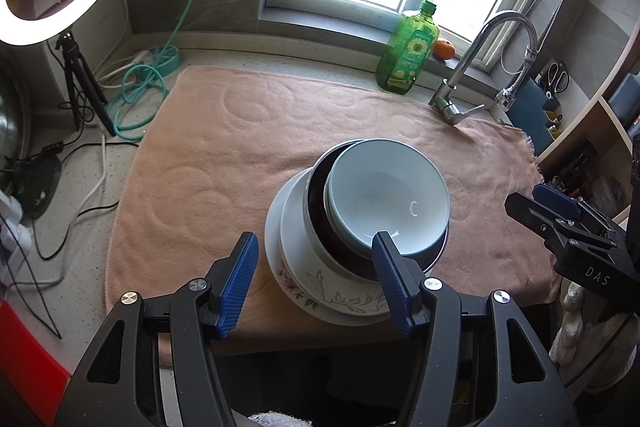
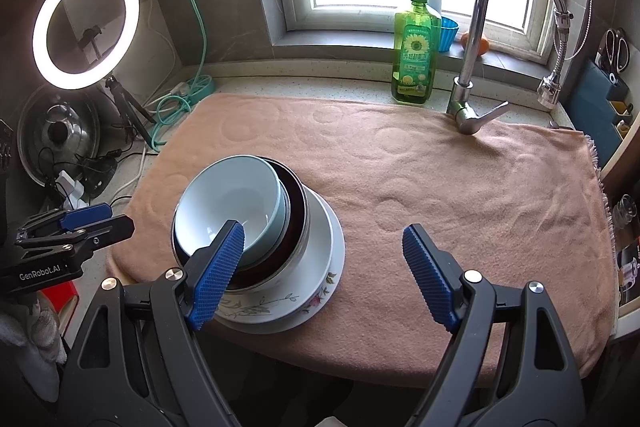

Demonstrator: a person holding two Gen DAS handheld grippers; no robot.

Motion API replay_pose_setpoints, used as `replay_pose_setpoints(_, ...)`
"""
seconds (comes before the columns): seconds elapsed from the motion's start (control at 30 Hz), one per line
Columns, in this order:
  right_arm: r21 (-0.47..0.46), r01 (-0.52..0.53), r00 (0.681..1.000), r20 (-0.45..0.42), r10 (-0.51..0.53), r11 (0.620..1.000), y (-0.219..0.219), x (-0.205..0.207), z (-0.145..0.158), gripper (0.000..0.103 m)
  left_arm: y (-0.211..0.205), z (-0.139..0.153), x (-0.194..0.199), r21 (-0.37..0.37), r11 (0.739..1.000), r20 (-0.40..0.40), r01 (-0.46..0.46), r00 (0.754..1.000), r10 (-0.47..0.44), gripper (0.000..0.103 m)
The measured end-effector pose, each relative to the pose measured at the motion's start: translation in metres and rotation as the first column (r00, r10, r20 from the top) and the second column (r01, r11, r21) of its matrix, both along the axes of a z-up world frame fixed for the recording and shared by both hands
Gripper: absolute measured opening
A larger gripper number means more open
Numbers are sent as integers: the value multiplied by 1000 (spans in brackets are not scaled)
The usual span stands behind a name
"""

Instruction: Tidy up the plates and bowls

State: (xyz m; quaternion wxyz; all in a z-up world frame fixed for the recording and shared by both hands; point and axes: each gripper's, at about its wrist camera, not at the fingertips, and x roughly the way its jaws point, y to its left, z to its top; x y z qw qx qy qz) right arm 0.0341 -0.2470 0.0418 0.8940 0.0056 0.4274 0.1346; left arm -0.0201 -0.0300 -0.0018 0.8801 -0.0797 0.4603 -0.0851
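A pink towel [image 2: 400,187] covers the worktop. Near its front edge stand stacked dishes: floral plate [image 2: 280,303], dark metal-rimmed bowl [image 2: 296,215], pale blue bowl [image 2: 240,195] on top. Left tool [image 1: 314,271] and right tool [image 2: 320,259] hover open, empty.

Black tongs [image 1: 314,281], ribbed blue pads [image 2: 218,275], silver screws, white "GenRobot.AI" lettering

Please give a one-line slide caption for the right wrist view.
Open right gripper above a pink towel, beside a pale blue ceramic bowl stacked on plates.
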Motion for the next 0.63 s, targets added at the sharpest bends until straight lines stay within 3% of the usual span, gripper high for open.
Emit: replay_pose_setpoints(0.63,3,4,1000,-20,-4,1000,4,5,-8,84,4,-1,10,11,1000,4,3,1000,-3,58)
